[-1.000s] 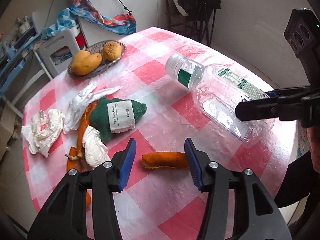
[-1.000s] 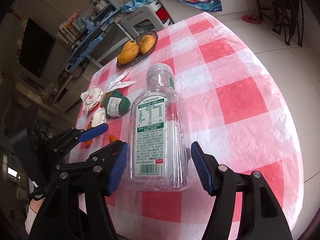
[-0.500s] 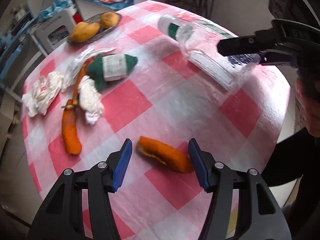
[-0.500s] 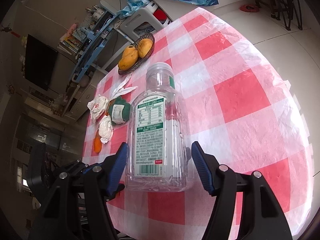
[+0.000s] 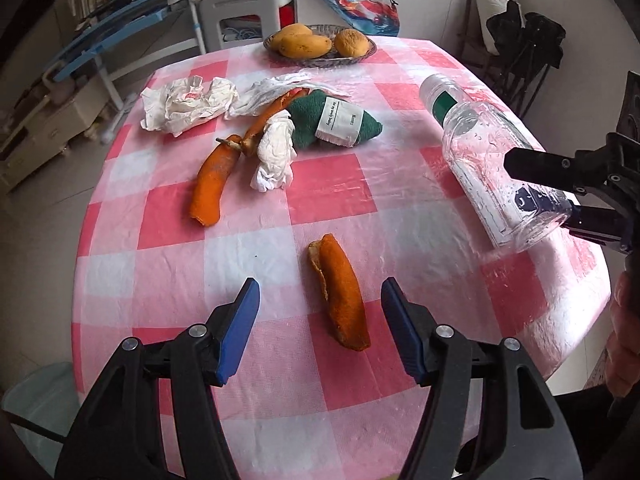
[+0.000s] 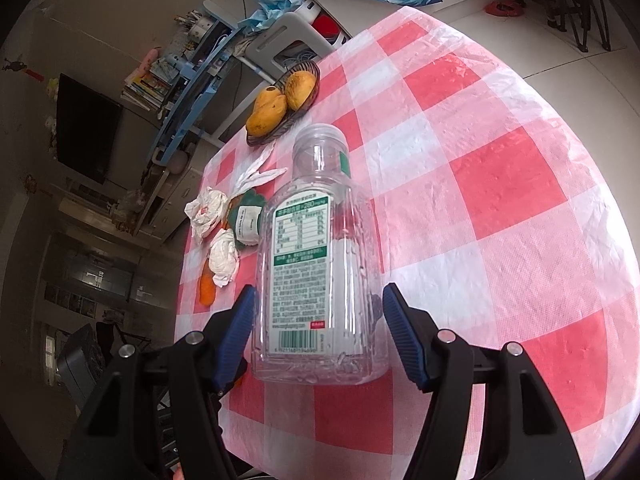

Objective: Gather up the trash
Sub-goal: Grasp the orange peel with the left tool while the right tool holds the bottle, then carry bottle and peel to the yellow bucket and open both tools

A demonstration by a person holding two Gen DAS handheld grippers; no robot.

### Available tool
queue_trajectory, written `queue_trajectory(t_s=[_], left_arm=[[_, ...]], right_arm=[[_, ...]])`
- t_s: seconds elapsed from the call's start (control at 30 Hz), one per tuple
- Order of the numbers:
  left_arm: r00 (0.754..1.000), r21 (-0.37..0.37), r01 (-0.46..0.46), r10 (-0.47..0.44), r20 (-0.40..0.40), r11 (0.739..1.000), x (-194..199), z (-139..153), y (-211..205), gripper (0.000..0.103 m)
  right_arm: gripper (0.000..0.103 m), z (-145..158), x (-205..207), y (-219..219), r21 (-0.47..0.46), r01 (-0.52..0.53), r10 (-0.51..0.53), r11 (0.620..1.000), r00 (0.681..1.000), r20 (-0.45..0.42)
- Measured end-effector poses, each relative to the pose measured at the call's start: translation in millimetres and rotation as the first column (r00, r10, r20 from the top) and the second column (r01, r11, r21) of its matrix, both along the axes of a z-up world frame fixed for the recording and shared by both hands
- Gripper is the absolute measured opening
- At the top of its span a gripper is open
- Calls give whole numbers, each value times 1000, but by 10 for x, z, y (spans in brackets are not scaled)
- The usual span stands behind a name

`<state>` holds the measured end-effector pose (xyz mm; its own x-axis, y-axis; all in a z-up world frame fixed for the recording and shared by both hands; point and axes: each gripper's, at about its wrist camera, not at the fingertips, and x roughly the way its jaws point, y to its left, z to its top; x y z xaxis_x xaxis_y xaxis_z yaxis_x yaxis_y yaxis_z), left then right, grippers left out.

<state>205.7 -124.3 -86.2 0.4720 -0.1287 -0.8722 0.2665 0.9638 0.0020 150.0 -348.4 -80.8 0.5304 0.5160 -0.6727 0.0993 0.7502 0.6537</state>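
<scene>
The surface (image 5: 332, 196) is round and covered with a red-and-white checked cloth. At its far edge sits a dark fruit dish (image 5: 320, 58) holding yellow fruit.

The clear plastic bottle (image 6: 316, 264) is the largest piece of trash. It lies on its side near the surface's right edge, neck pointing away, its green-and-white label facing up. The right gripper (image 6: 316, 330) straddles the bottle's base with a blue pad close on each side; the bottle looks clamped, though whether the right-hand pad presses on the plastic is hard to tell.

Toward the far left lie a crumpled white wrapper (image 5: 186, 102), a thin white plastic scrap (image 5: 276, 90) and a green cloth pouch (image 5: 340, 122) with a white tag. A wad of white tissue (image 5: 274, 156) rests against the pouch, and a long orange peel (image 5: 216, 182) runs beside it.

A shorter orange peel (image 5: 340, 294) lies alone near the close edge. The left gripper (image 5: 320, 320) hovers around it, its jaws opening; the peel sits between the blue pads with clear gaps on both sides, untouched.
</scene>
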Motion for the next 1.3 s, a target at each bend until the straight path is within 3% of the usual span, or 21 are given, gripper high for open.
queue_trajectory(t_s=[0.03,0.07,0.1,0.37,0.67,0.9,1.1,1.3], left_arm=[[1000,3,-16,16,6,1000,-4,-18,-5,44],[999,12,-31,30,15,999,-1,-31,-1,37],[998,24,-44,43,38,999,-14,-30,7,17],[992,-61,-89,94,83,994,-210,173,236,15],[985,-111,-117,130,115,987,-567,368,546,15],[983,-147,-121,139,123,982,-852,446,721,15],[980,-173,-132,154,122,976,-1101,460,888,15],[981,-188,-134,157,115,973,-1315,419,966,15]], right_arm=[[62,-1,-2,-3,1,1,-1,1000,1000,1],[62,0,-1,1,0,1,-1,1000,1000,2],[62,-2,-5,-3,5,3,-3,1000,1000,5],[57,81,-99,-47,120,-5,1,993,999,37],[57,254,-332,55,135,-61,50,989,996,79],[57,226,-798,156,186,-93,77,978,993,91],[57,114,-1355,430,139,-132,121,982,989,86],[57,60,-1681,757,15,-191,189,981,978,83]])
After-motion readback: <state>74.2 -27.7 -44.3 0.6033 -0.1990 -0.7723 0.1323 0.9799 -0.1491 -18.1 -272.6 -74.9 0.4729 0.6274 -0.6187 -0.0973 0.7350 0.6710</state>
